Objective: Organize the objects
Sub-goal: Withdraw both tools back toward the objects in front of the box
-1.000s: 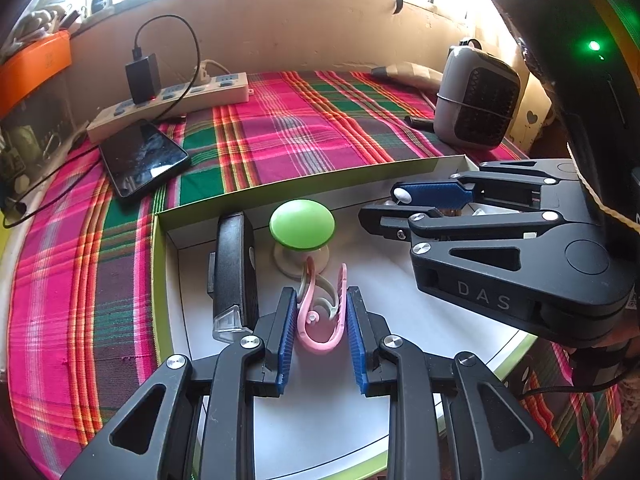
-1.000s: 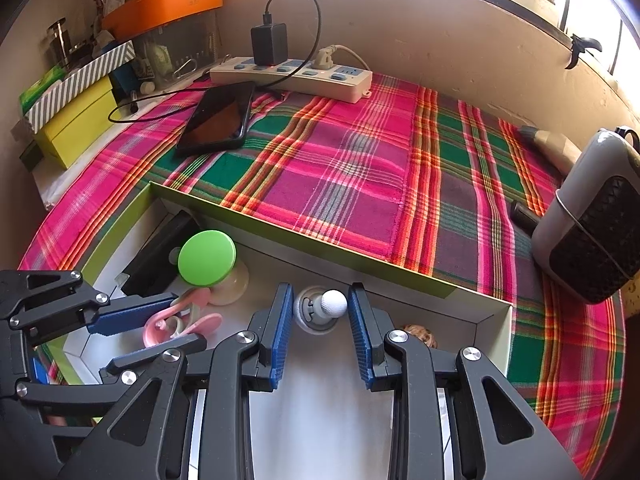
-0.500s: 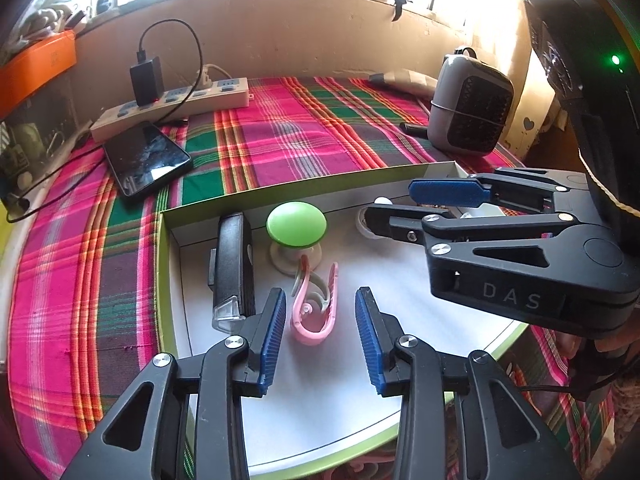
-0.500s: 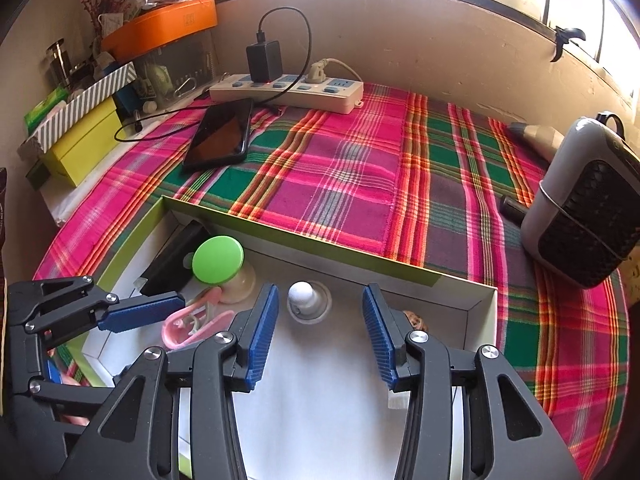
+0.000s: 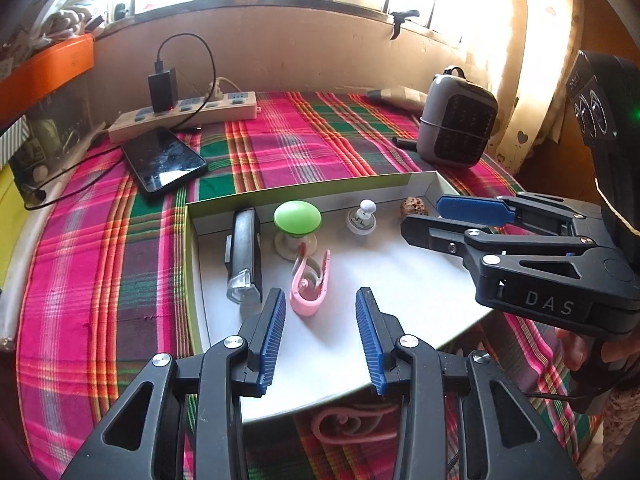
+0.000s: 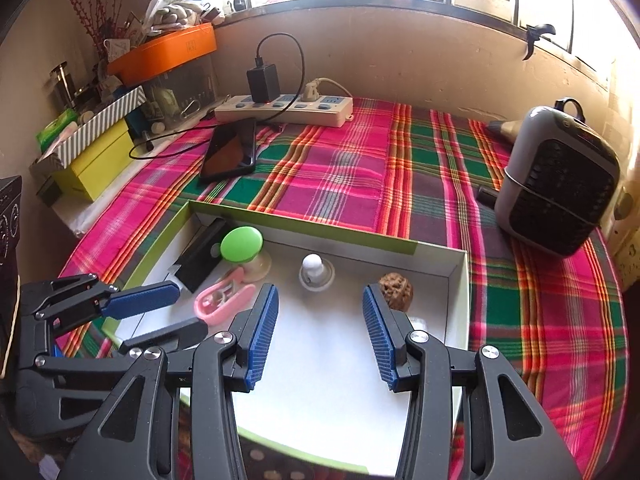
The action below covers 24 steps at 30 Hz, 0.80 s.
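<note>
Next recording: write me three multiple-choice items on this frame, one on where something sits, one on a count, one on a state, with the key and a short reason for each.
1. Where does the brown walnut-like nut lie?
A. On the plaid cloth beside the phone
B. In the box's far right corner
C. On top of the power strip

2. How many things lie inside the green-edged box?
A. Three
B. Five
C. Eight

3. What is between the pads of the left tool?
A. Nothing; its pads stand apart
B. The pink clip
C. The black flashlight

Key:
1 B: it rests by the box's right wall, near the back.
2 B: black flashlight, green-capped mushroom piece, pink clip, white knob and the nut.
3 A: the pink clip lies on the box floor ahead of the spread pads; the right tool is likewise open and empty.
</note>
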Each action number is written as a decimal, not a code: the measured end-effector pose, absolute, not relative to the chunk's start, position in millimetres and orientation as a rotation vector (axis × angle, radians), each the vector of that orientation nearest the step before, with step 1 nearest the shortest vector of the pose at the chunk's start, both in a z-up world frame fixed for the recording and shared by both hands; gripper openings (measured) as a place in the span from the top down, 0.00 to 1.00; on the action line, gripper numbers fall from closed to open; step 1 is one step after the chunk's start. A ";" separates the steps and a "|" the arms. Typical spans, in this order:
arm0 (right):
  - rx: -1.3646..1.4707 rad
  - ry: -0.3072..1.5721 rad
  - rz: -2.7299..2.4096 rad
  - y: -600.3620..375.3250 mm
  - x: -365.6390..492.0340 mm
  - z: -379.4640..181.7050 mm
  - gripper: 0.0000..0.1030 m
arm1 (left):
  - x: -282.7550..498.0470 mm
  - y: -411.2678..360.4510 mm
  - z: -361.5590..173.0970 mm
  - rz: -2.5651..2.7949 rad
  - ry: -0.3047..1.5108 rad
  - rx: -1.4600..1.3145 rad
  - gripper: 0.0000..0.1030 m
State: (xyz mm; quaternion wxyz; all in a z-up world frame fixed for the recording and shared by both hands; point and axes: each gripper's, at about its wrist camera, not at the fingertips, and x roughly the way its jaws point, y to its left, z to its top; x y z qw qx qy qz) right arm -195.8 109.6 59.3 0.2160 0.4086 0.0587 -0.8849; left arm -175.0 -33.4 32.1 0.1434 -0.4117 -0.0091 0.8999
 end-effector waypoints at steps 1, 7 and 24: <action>1.132 0.156 -2.455 111.0 -192.8 59.8 0.56 | -171.6 -34.2 33.2 2.598 -0.027 -1.184 0.66; 1.101 0.128 -2.479 121.9 -168.0 65.0 0.56 | -148.2 -43.4 41.0 2.623 -0.048 -1.145 0.66; 1.060 0.081 -2.527 145.0 -104.6 52.4 0.56 | -113.1 -52.6 23.3 2.560 -0.141 -1.164 0.66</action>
